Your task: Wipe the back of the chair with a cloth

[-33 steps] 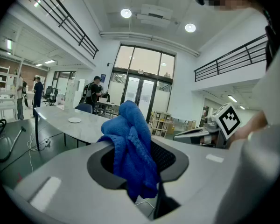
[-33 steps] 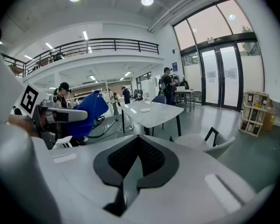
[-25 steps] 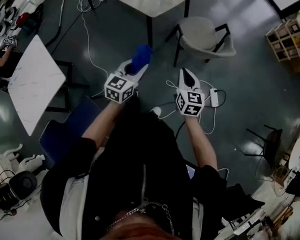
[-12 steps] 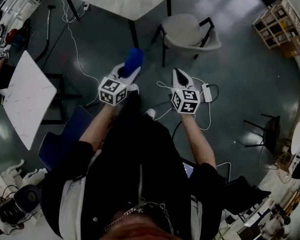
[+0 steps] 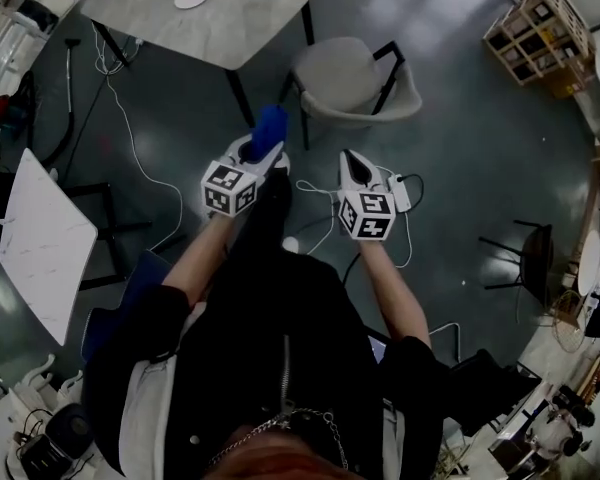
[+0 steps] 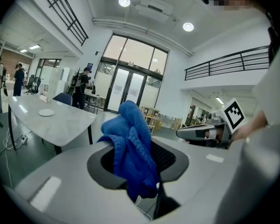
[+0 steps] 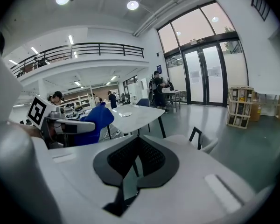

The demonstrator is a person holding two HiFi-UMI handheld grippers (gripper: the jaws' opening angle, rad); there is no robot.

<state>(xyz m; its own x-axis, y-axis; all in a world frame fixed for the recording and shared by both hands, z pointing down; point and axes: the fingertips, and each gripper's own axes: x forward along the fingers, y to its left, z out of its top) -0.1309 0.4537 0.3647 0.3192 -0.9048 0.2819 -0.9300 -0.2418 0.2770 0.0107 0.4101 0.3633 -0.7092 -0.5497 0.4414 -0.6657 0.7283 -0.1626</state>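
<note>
A beige chair with a black frame stands on the floor just ahead of both grippers, beside a marble table. My left gripper is shut on a bunched blue cloth, which sticks up out of the jaws. My right gripper is shut with nothing in it and points at the chair's back; in the right gripper view the chair sits low and right past the jaws. Neither gripper touches the chair.
White cables and a power strip lie on the floor under the right gripper. A second white table and a blue chair are at the left. Wooden crates stand far right, and a dark chair at the right.
The person has stepped forward: the beige chair and table have come nearer to both grippers. The left gripper still holds the cloth, and the right stays shut.
</note>
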